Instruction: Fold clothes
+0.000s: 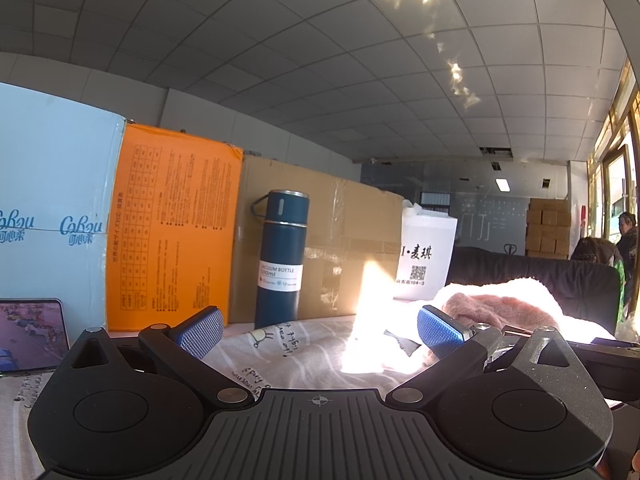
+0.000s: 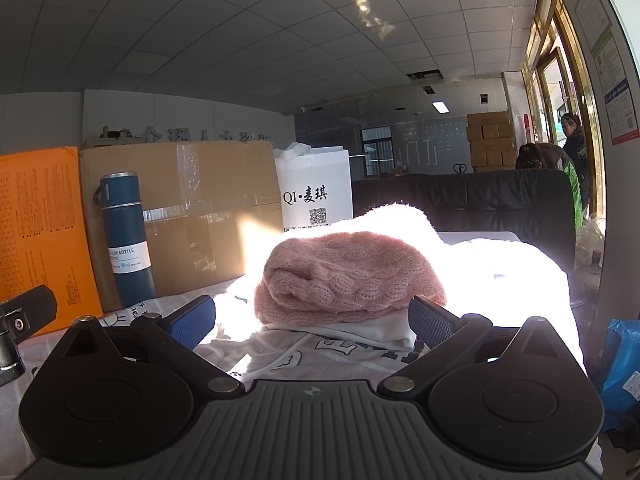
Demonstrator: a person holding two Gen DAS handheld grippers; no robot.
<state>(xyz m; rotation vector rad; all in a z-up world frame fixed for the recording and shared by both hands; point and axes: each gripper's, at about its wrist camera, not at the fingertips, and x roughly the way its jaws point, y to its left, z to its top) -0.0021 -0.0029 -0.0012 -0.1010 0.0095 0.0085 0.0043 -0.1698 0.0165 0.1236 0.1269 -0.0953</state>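
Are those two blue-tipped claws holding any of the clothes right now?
No. The left gripper and right gripper are both open and empty; the pink sweater lies untouched ahead.

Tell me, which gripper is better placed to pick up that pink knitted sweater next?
Probably the right gripper: its open jaws face the pink sweater squarely. From the left gripper, also open, the sweater lies off to its right side.

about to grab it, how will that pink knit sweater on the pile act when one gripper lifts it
The pink knit sweater will probably go floppy: its chunky cable knit lies in soft rounded folds, so a one-point lift likely lets it unfold and drape. It looks light and grippy, not slippery. It rests on a white garment, which may drag along.
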